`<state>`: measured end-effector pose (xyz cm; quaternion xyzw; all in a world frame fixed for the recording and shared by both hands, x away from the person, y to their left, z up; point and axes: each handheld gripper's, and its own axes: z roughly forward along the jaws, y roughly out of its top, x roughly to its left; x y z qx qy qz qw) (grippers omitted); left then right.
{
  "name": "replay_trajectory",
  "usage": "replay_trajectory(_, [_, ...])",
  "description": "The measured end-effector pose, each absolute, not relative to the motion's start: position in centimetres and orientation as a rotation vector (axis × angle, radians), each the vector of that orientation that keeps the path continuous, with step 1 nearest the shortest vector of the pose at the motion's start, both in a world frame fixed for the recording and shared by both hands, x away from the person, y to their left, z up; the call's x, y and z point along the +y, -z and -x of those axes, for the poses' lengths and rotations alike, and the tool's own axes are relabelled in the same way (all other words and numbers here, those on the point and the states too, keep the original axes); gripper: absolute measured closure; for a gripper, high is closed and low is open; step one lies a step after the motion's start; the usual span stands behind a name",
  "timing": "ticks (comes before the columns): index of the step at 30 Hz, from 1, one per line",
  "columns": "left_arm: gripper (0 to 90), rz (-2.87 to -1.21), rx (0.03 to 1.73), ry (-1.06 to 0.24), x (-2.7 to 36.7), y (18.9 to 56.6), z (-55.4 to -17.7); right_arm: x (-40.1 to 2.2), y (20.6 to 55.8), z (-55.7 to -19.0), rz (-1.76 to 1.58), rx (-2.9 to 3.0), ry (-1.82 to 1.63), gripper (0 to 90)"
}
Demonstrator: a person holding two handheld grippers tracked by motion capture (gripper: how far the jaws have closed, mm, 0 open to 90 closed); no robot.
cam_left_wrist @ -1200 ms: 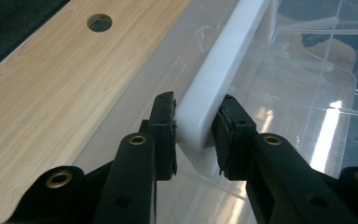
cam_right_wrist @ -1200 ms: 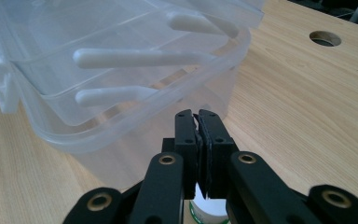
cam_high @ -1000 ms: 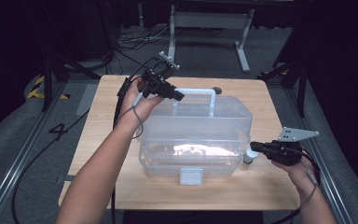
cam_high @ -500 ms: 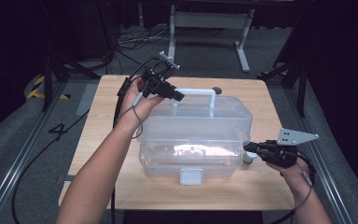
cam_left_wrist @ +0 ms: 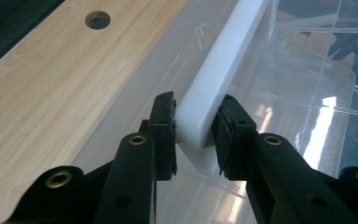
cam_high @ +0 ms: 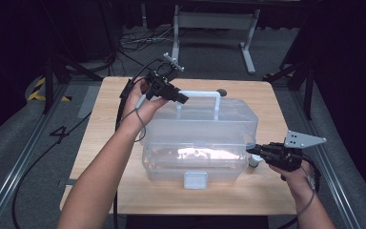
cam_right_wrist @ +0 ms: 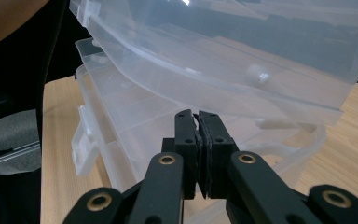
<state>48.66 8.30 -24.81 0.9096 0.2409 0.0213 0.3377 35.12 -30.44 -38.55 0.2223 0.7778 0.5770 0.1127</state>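
A clear plastic storage box (cam_high: 200, 138) with a white handle (cam_high: 205, 95) stands in the middle of the wooden table (cam_high: 105, 157). My left gripper (cam_high: 181, 98) is shut on the left end of the handle (cam_left_wrist: 223, 60), a pad pressing on each side of it (cam_left_wrist: 196, 121). The lid (cam_right_wrist: 242, 56) is tilted up off the base (cam_right_wrist: 135, 135), with a gap between them. My right gripper (cam_high: 250, 150) is at the box's right end, pointing into that gap. Its pads meet with nothing between them (cam_right_wrist: 198, 116).
A small grey cylinder (cam_high: 255, 161) stands on the table just right of the box, under the right gripper. The white latch (cam_high: 194, 180) hangs at the box's front. There is a round hole (cam_high: 222, 92) in the tabletop behind the handle. Cables and stand legs lie on the floor beyond.
My right gripper has shifted a little to the left, up to the box's right end. The left gripper has kept its hold on the handle without moving.
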Motion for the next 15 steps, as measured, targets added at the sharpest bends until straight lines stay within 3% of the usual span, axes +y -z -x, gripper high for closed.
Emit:
replay_trajectory(13, [70.5,-2.370,0.635,-0.041,8.33,24.80,-48.74,-30.50,38.39,-35.05,-0.665,2.253,-1.709,88.0])
replay_trajectory(15, [65.1,-2.363,0.631,-0.057,8.41,24.79,-48.79,-30.52,38.39,-35.09,-0.670,2.255,-1.708,88.7])
